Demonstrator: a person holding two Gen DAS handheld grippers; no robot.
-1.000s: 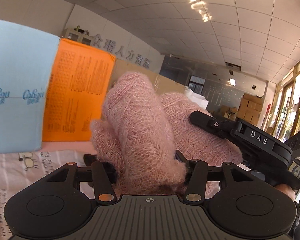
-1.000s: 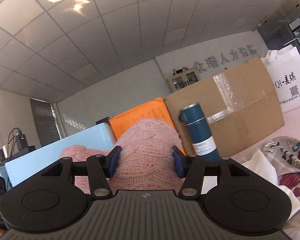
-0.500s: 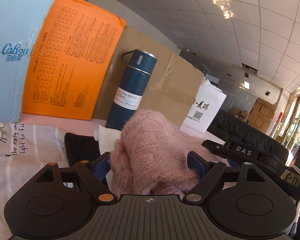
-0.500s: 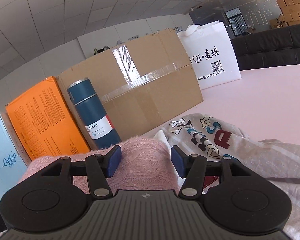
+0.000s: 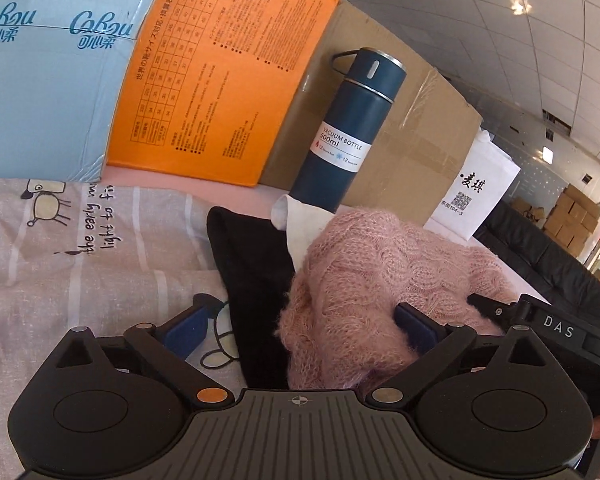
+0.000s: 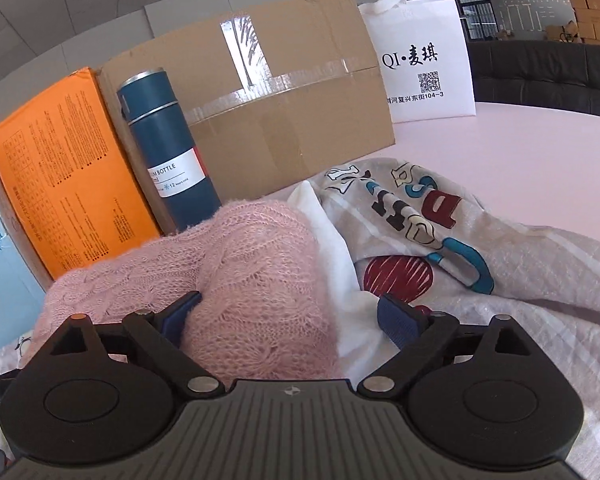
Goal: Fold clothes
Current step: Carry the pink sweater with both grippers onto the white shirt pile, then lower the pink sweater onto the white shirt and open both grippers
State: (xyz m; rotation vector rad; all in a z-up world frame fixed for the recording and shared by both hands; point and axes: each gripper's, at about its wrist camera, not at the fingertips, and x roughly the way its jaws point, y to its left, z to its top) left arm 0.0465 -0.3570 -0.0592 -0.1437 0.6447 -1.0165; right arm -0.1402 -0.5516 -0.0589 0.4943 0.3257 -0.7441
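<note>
Striped printed sheet (image 5: 100, 248): covers the pink table, spreading from 9 to 6 o'clock in the left view.
Cardboard box (image 6: 276, 120): at 12 o'clock, behind the blue vacuum bottle (image 6: 168, 156).
Pink knitted sweater (image 6: 256, 280): bunched on the sheet, between both grippers' fingers.
Left gripper (image 5: 300, 328): jaws just opened wide, released.
Right gripper (image 6: 292, 316): jaws just opened wide, sweater let go.

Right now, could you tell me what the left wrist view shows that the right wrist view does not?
Only the left wrist view shows the black garment beside the pink knitted sweater and the right gripper's housing marked DAS. Only the right wrist view shows the letter-printed fabric. Both show the sweater, vacuum bottle, orange box, cardboard box and white bag.
</note>
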